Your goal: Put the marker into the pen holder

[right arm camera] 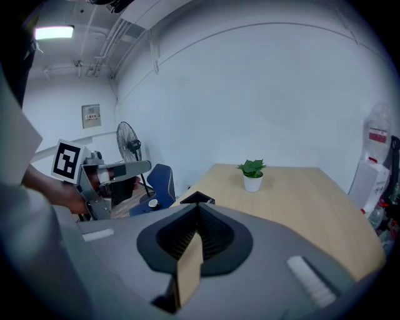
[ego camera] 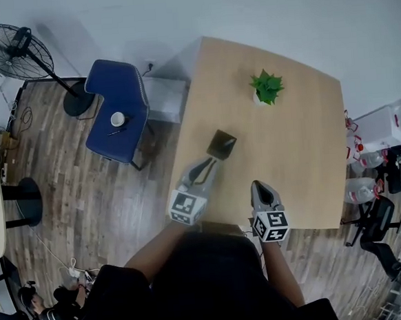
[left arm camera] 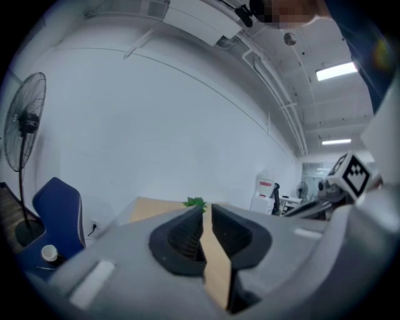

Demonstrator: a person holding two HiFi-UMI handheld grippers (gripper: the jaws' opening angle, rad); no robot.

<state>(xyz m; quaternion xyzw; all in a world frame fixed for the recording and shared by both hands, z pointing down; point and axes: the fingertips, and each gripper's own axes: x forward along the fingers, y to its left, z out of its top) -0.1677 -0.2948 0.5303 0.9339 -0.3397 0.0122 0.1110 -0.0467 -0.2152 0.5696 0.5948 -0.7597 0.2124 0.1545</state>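
The black square pen holder stands on the wooden table, left of its middle. No marker shows in any view. My left gripper points at the holder from the near left, its tips just short of it. In the left gripper view the left gripper is open by a narrow gap with nothing in it. My right gripper hovers over the table's near edge, to the right of the holder. Its jaws meet at the tips with nothing between them. The holder's top peeks just beyond them.
A small potted plant stands at the table's far side. A blue chair with a cup on its seat is left of the table, with a standing fan beyond it. Water bottles crowd the floor on the right.
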